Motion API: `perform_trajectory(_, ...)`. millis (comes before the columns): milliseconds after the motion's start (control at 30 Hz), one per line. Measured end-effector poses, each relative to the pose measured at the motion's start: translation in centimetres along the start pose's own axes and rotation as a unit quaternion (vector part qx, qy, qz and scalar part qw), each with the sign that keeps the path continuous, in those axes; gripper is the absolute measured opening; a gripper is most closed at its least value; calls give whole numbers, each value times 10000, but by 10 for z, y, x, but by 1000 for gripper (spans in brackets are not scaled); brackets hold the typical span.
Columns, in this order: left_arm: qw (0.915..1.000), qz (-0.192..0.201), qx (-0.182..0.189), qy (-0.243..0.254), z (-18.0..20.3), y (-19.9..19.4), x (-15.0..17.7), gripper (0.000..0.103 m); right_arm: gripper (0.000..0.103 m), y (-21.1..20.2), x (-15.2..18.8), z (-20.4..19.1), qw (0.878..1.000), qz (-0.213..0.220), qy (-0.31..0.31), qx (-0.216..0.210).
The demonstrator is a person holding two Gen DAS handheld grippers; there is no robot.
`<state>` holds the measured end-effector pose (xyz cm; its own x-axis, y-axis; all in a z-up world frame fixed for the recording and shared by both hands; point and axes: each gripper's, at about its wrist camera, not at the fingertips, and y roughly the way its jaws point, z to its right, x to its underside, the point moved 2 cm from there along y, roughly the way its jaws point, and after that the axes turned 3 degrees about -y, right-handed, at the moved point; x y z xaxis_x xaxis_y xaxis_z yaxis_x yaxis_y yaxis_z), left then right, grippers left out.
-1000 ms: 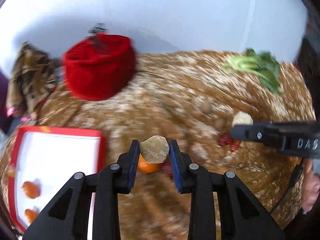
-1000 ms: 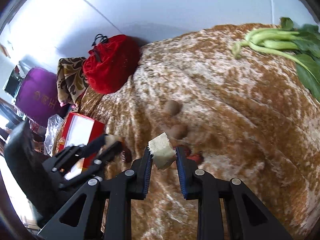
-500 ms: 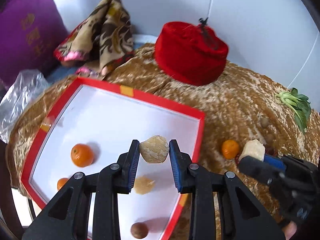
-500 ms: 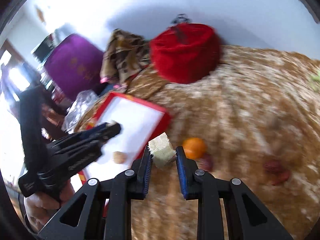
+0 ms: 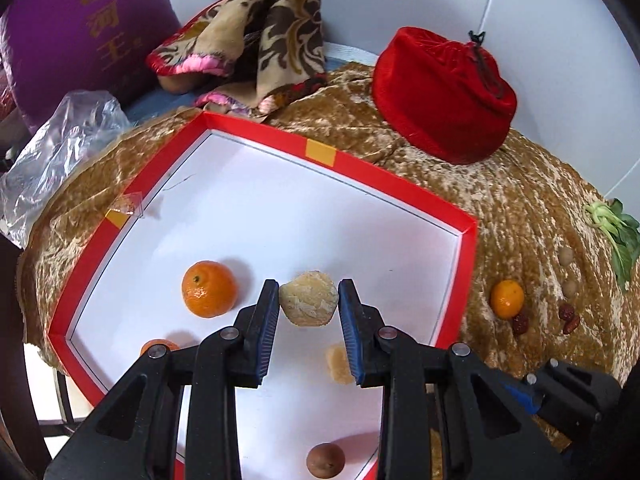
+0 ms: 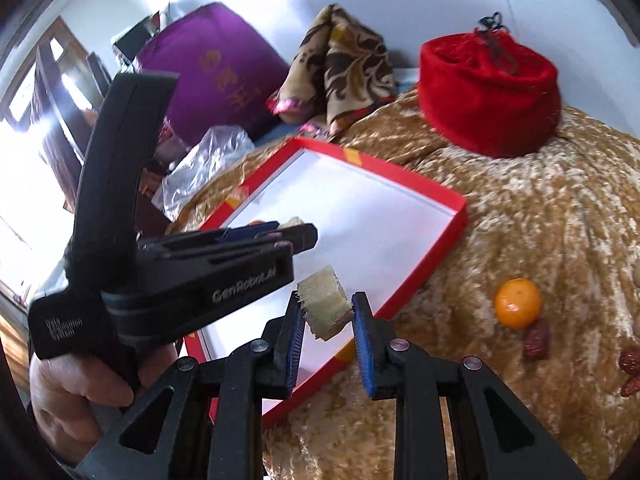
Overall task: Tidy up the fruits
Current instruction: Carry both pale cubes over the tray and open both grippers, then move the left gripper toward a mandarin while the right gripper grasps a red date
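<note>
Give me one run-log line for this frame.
left gripper: shut on yellowish chunk | right gripper: shut on pale wedge | both over red tray

I am counting three oranges: two in the red box — one whole, one half hidden — and one on the cloth at right. I am seeing three pale yellow chunks: one in my left gripper, one in my right, one in the box. One brown round fruit is lying nearest, two tan balls and three red dates are sitting far right.
</note>
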<state>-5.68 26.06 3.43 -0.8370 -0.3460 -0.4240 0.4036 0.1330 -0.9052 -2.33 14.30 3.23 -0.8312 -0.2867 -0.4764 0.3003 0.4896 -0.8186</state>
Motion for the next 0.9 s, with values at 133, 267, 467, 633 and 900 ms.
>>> perform_trajectory(133,9998,-57,-81,-175,-6,5,-2,28,24,8,4,-10,9998,-84,-188,-46)
perform_trajectory(267,9998,-52,-106,-144,-6,6,-3,28,24,16,9,-19,9992,-189,-339,-53)
perform_trajectory(467,9996,-63,-178,-223,-4,7,-4,28,27,20,14,-21,9990,-274,-357,5)
perform_trajectory(633,9994,34,-236,-251,-2,4,-8,31,29,14,12,-15,9994,-285,-209,-58)
perform_trajectory(900,9980,487,-386,-69,14,-10,-11,48,32,-24,6,11,9998,6,118,-152)
